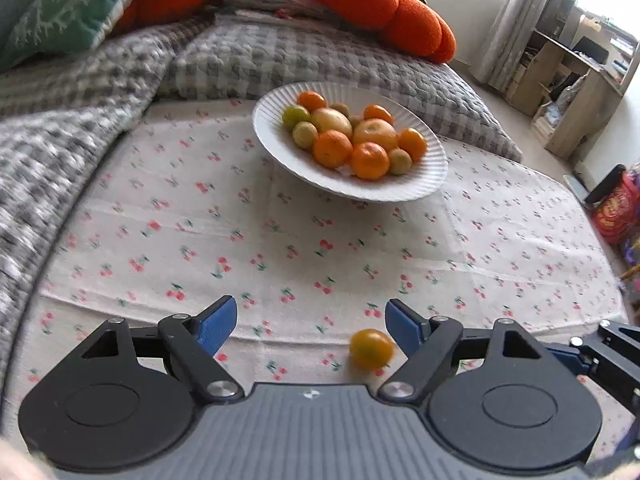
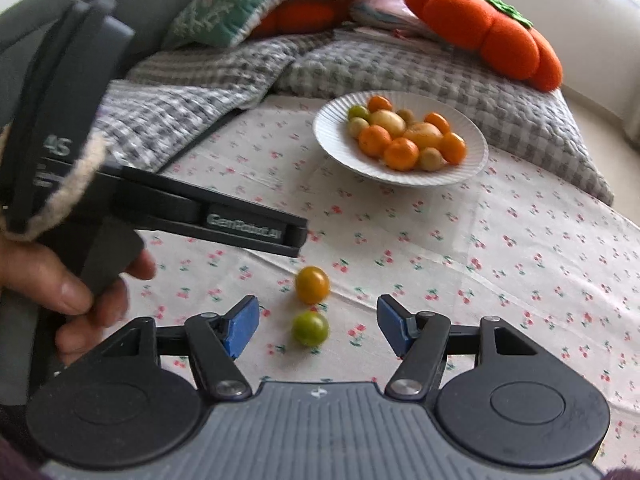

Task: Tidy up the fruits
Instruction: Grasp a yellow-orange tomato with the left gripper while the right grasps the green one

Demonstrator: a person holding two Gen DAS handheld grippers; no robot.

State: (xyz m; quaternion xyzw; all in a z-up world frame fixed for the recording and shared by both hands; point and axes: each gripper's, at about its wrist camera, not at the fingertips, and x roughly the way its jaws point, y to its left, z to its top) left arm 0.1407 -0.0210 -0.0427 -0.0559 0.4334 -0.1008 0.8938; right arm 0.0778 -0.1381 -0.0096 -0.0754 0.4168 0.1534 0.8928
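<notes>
Two loose fruits lie on the cherry-print cloth [image 2: 520,260], apart from the white plate [image 2: 472,160] that carries the rest.

Left wrist view, left to right:
- Grey checked quilt [image 1: 60,160], left edge and upper middle.
- Left tongs [image 1: 311,326], bottom of frame, blue pads standing wide with nothing gripped.
- Yellow-orange fruit [image 1: 371,349], lower middle, on the cloth just beside the right-hand pad; whether it touches that pad cannot be told.
- Plate with heaped oranges and small greenish fruits, upper middle.
- Orange pumpkin cushion [image 1: 380,4], top, behind the plate.
- Shelving [image 1: 568,80], upper right.

Right wrist view, left to right:
- Hand [image 2: 60,292], left edge, holding the handle of the other tool, whose black arm crosses toward the middle.
- Right tongs [image 2: 318,328], bottom of frame, pads parted and holding nothing.
- Green fruit [image 2: 310,328], lower middle, on the cloth between the two pads, clear of both.
- Yellow-orange fruit [image 2: 312,285], just above the green one in the frame, near it but apart.
- Plate of fruit, upper middle right, well apart from the two loose pieces.
- Pumpkin cushion [image 2: 492,28], upper right.
</notes>
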